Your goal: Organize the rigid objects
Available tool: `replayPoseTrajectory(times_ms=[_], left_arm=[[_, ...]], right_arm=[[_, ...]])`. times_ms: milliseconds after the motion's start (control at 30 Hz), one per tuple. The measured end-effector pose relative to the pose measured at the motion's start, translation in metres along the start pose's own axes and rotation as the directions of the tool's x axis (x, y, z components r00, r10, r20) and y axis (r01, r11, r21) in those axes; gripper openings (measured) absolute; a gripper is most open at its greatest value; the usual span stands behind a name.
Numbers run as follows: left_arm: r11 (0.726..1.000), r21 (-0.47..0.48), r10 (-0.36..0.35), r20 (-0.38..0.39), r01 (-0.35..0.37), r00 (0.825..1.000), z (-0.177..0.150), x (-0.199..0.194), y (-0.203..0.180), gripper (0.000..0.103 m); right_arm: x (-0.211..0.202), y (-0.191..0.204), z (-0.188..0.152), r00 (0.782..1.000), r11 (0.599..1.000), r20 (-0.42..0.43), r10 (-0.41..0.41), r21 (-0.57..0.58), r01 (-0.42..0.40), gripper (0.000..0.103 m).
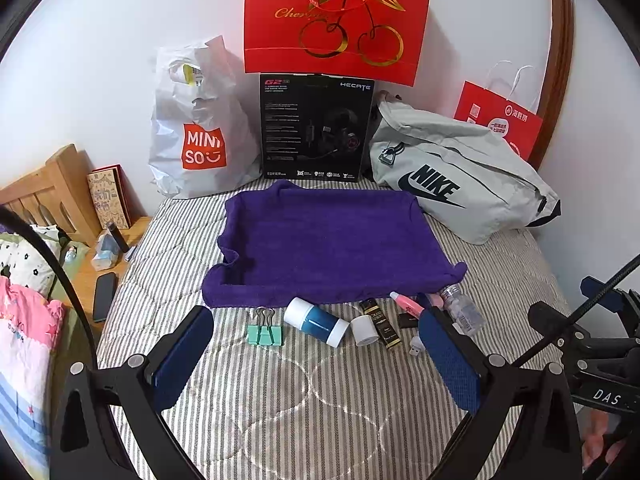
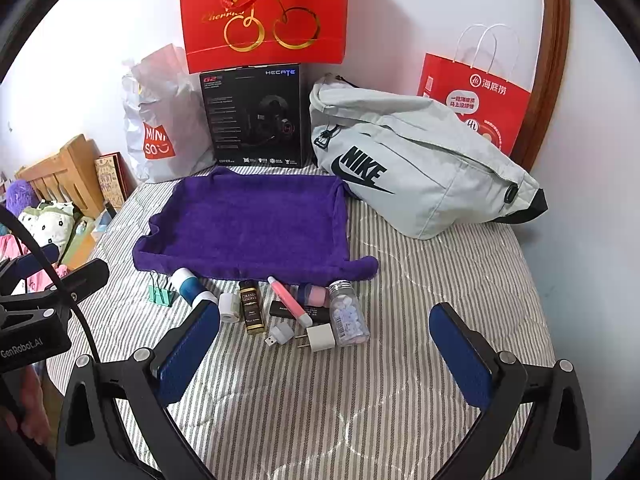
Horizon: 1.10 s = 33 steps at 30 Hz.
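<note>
A row of small rigid items lies on the striped bedspread in front of a purple towel tray (image 1: 328,240) (image 2: 248,224): a green binder clip (image 1: 265,332) (image 2: 162,293), a blue-and-white bottle (image 1: 318,320) (image 2: 191,286), a small white roll (image 1: 364,330) (image 2: 229,307), a black-and-gold bottle (image 1: 379,322) (image 2: 252,308), a pink tube (image 1: 408,303) (image 2: 289,300), a white charger plug (image 2: 318,338) and a clear pill bottle (image 1: 464,310) (image 2: 350,314). My left gripper (image 1: 316,360) hovers open just short of the row. My right gripper (image 2: 324,354) is open too, near the plug.
Against the wall stand a MINISO plastic bag (image 1: 196,128), a black headset box (image 1: 316,128), a red cherry gift bag (image 1: 336,16), a grey Nike bag (image 2: 416,160) and a red paper bag (image 2: 476,96). A wooden headboard (image 1: 48,188) and a phone (image 1: 105,296) are at left.
</note>
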<state>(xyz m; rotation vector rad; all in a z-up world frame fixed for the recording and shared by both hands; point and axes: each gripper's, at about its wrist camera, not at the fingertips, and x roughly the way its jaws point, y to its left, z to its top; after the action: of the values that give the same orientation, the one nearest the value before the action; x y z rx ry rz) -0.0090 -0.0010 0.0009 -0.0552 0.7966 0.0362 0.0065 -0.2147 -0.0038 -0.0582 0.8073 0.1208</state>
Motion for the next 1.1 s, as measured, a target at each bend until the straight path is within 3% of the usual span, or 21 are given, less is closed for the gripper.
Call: replayPoseTrajectory(times_ms=[1100], left_arm=[[1.000, 0.001, 0.010, -0.005, -0.010, 1.000, -0.002, -0.008, 0.003, 0.103]], right_arm=[[-0.012, 0.003, -0.005, 1.000, 1.000, 0.005, -0.005, -0.016, 0.005, 0.103]])
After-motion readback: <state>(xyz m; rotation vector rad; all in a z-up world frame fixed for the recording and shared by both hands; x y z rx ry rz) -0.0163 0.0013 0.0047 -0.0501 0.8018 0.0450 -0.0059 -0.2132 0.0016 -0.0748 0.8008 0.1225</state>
